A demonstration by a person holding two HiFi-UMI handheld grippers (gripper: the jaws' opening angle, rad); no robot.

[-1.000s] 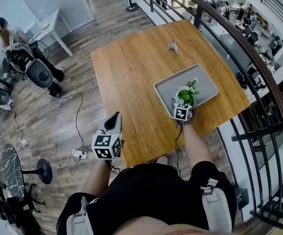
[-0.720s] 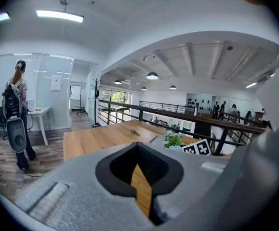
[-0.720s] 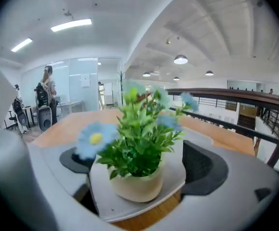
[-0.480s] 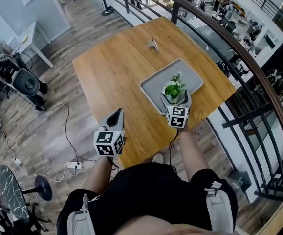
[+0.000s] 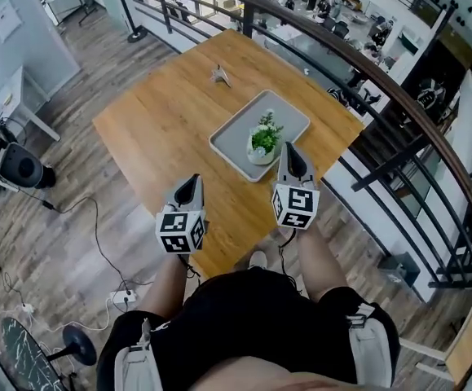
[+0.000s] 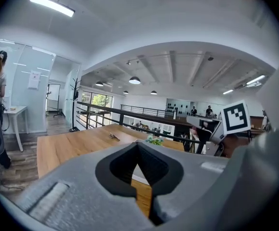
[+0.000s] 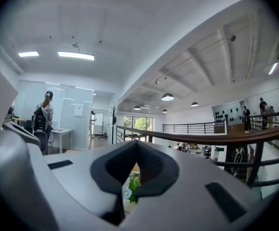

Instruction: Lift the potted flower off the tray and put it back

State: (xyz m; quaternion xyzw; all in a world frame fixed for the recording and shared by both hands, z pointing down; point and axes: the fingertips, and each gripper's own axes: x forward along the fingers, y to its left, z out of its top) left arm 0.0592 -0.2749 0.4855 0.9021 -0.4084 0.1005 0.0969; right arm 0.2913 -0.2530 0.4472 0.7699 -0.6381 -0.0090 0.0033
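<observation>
The potted flower (image 5: 262,141) stands upright on the tray (image 5: 288,119), on its near half, with its stem axis vertical. The right gripper (image 5: 289,150) hangs just off the tray's near edge, pointing level across it. Its jaws have just been closing and now meet with nothing between them, so the plant lies a little ahead and to the left of the tips, seen past them. The left gripper (image 5: 189,182), its jaws also together and empty, sits well apart from the tray on the near-left side, so the right one is clearly the nearer. The pot looks like smooth white ceramic, rounded and small, under leafy green sprigs and tiny pale blooms. The tray is a matte grey rounded rectangle on the wooden table (image 5: 170,129).
</observation>
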